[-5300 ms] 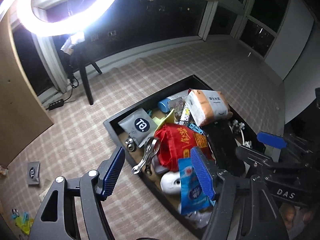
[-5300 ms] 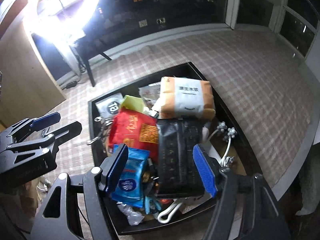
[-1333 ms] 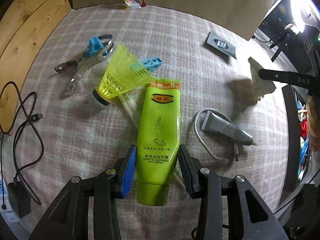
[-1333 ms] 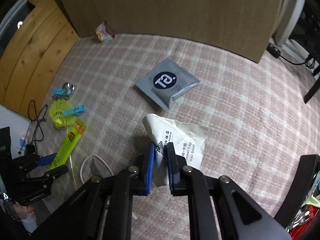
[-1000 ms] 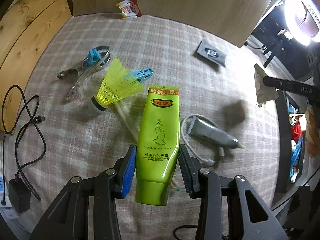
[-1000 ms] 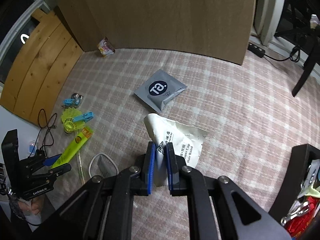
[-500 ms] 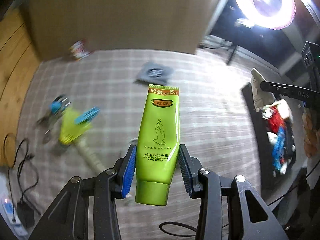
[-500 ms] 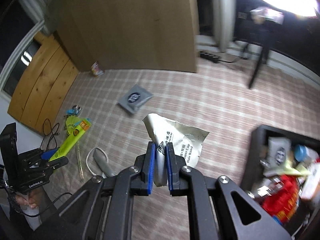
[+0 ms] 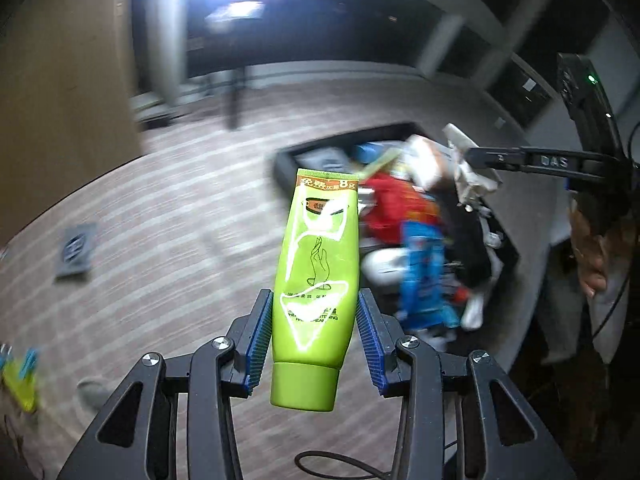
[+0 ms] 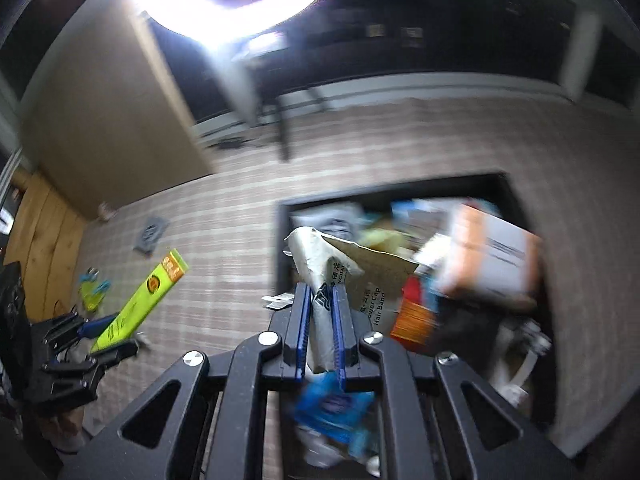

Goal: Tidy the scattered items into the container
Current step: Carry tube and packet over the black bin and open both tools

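Checked carpet (image 9: 168, 208) covers the floor, with a wooden panel (image 10: 112, 120) standing at its far side and a ring light (image 10: 236, 4) glaring above; much of the scene is blurred.

On that carpet lies a black tray (image 10: 280, 240), the container, already heaped with things: an orange-and-white packet (image 10: 492, 256), a red bag (image 9: 384, 208) and a blue packet (image 9: 424, 276) are the plainest of them.

Out on the carpet, well apart from the tray toward the panel, a grey sachet (image 9: 76, 250) lies flat. Farther from the tray again, a yellow-green and blue clutter (image 10: 92, 286) sits blurred near the wooden floorboards.

Over the carpet just beside the tray's near edge, the left gripper (image 9: 316, 336) clamps a green tube (image 9: 320, 272) between its blue pads (image 9: 258, 336). Its cap hangs toward the camera and the crimped orange-banded end reaches out over the tray's rim.

Above the tray's near corner, the right gripper (image 10: 320, 320) is pinched nearly closed on a crumpled white paper bag (image 10: 320, 264), which sticks up and forward from between the pads (image 10: 302, 320), its printed flap spreading out toward the heaped things. A person's hand (image 9: 592, 248) grips that tool's handle, beyond the tray.
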{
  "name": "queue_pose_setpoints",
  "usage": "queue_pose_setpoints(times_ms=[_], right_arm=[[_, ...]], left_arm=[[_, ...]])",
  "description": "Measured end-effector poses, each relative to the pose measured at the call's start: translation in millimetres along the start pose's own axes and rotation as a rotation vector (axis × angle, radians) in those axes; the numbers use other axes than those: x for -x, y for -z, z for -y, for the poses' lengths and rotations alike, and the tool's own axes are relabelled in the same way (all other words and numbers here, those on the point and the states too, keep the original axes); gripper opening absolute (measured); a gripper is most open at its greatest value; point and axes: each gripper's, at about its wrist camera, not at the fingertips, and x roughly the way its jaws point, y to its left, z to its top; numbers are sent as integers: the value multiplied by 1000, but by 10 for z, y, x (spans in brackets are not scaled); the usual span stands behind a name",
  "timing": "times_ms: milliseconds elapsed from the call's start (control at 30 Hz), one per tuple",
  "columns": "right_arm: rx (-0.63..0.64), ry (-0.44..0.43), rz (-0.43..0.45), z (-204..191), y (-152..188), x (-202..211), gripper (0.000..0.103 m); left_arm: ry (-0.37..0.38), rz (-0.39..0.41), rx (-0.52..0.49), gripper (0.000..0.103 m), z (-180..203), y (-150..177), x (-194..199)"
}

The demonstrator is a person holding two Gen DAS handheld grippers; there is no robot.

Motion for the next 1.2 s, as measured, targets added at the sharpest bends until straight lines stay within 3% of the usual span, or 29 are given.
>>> queue_pose_setpoints(times_ms=[200, 433, 500, 533, 567, 600, 633, 933, 1200], right_arm=[[-126, 101, 27, 680, 210, 269, 11], [-197, 157, 30, 1032, 392, 361, 11], [-195, 167, 31, 1050, 403, 347, 14], [-191, 159, 31, 1043, 395, 335, 22], [-189, 156, 25, 1042, 388, 328, 27], [-195, 162, 16, 1041, 378, 318, 39], [-199, 170, 15, 1034, 375, 320, 45], [-171, 111, 8, 803, 292, 169, 45], [-50, 49, -34, 217, 76, -180, 45]], left_arm=[[60, -36, -133, 39, 646, -146, -256], [115, -45, -212, 40, 1157, -231, -434], [123, -71, -216, 57, 1242, -245, -536], [116, -76, -211, 70, 1249, -244, -568], [110, -74, -207, 69, 1248, -242, -583], [105, -74, -206, 69, 1231, -235, -589], [111, -86, -216, 69, 1204, -229, -591], [27, -59, -120, 65, 652, -233, -426], [-87, -28, 37, 65, -163, -131, -192]])
